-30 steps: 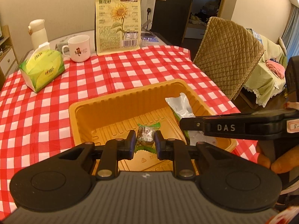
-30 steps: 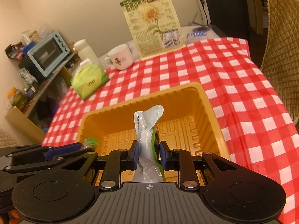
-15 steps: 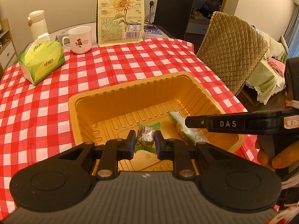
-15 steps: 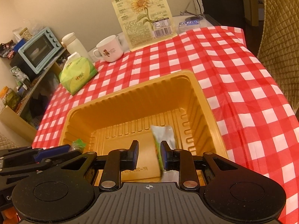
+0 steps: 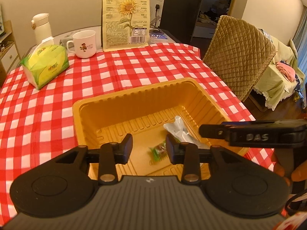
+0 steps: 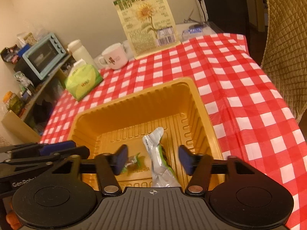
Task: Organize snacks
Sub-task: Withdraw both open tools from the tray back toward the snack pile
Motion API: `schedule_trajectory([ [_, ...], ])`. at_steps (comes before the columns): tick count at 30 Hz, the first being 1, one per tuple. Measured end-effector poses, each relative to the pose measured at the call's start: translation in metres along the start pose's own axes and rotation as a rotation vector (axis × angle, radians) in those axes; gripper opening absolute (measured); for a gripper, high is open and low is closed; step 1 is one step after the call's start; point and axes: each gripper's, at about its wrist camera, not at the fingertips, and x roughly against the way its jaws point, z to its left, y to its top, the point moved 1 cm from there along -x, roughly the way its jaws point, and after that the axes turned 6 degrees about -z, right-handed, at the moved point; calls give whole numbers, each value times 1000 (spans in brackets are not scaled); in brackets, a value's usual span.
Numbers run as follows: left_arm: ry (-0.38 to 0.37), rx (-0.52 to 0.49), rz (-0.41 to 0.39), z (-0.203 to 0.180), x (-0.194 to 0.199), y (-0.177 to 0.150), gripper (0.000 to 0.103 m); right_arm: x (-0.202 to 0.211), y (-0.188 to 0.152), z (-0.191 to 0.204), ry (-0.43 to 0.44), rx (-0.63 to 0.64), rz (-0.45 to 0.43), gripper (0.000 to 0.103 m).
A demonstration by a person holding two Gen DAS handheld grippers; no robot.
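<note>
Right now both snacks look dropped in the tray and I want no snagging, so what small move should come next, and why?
Probably lift both grippers straight up out of the tray. The left gripper and right gripper have just been opening their jaws, and no pad presses anything: the candy and the silver pouch lie loose on the tray floor, so nothing is left to release.

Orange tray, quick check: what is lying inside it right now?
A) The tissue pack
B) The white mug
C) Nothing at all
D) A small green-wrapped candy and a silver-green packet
D: the small green-wrapped candy and the silver-green packet both lie on the floor of the orange tray, free of either gripper's open fingers.
</note>
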Motion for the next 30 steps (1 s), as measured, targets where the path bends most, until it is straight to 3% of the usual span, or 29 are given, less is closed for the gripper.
schedule_trajectory([
  [2, 9, 0, -3, 2, 9, -4, 40, 8, -1, 1, 12, -2, -5, 65],
  [4, 24, -1, -4, 4, 19, -8, 53, 18, -3, 2, 19, -1, -17, 68],
  [7, 30, 10, -18, 5, 37, -14, 57, 34, -8, 5, 32, 0, -31, 73],
  [17, 29, 34, -53, -8, 98, -41, 59, 99, -32, 9, 92, 18, -52, 74],
  [30, 19, 45, -49, -39, 155, -92, 59, 163, -83, 11, 59, 33, -32, 74],
])
